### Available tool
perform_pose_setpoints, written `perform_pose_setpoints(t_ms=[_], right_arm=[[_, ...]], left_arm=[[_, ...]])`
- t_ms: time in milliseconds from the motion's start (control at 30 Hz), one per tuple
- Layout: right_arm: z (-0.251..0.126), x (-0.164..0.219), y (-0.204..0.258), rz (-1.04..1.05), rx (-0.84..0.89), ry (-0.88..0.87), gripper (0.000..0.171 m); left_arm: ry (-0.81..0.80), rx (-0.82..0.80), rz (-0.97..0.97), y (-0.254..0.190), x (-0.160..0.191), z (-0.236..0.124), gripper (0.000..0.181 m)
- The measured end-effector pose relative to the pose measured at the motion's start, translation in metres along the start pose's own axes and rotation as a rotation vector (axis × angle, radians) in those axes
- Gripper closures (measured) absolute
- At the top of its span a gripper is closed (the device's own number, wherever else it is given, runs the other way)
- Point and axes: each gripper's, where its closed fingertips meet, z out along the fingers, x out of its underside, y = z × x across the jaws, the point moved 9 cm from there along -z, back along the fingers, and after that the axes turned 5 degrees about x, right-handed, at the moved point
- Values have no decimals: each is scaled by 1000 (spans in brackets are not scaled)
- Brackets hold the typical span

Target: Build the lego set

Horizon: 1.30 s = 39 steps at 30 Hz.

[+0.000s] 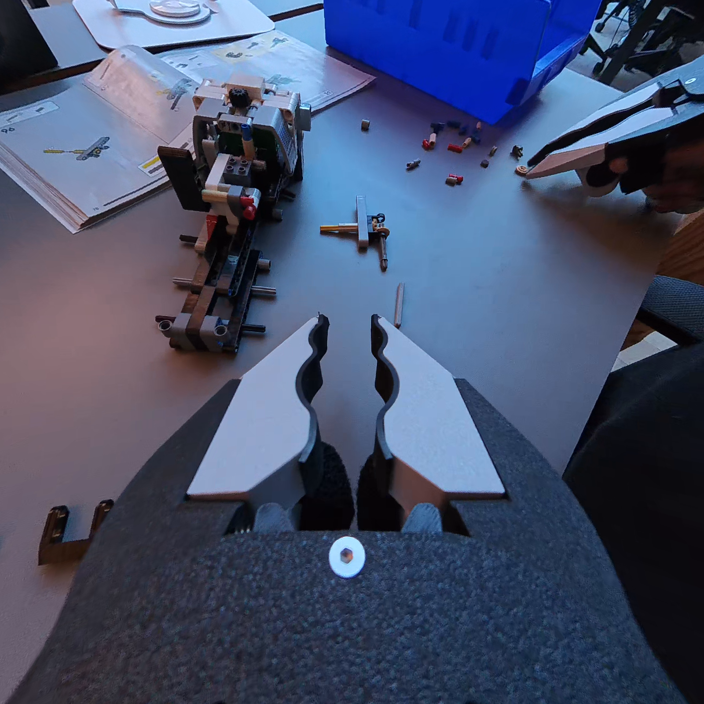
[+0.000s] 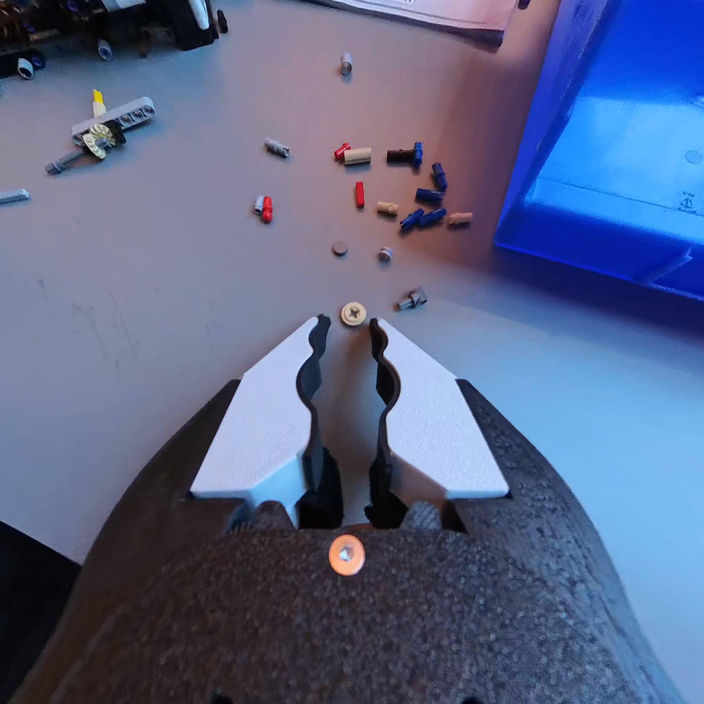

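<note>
One cross-holed tan disc (image 2: 354,314) before right jaws.

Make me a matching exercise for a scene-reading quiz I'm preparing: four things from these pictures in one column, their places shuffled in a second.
1. tan round piece
2. blue bin
3. grey axle rod
4. instruction booklet

A. lying open behind the partly built model
B. just ahead of the open right tool
C. near the open left tool, off its right fingertip
D. beside the loose pins

Pairs: 1-B, 2-D, 3-C, 4-A
</note>
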Motion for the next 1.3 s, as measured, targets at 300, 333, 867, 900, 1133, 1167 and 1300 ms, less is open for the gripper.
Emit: perform_pose_setpoints(t_ms=[300,333,867,900,1133,1167,1300], right_arm=[[7,-5,2,-25,-17,8,159],[7,-6,4,-31,-26,5,160],[50,-54,142,-287,-352,-64,160],[50,-55,145,-283,-373,-59,160],[54,-54,154,-336,-382,-24,159],[55,-54,154,-340,-380,-20,159],[55,-52,155,-352,-373,-10,159]], left_arm=[[-2,-20,-11,-2,2,-3,161],[-1,-25,-9,-2,2,-4,161],[12,-66,-23,3,8,-8,162],[11,-66,-25,4,7,-8,162],[31,-67,-20,6,8,-5,162],[32,-65,-24,6,8,-4,162],[29,-61,-26,6,6,-2,162]])
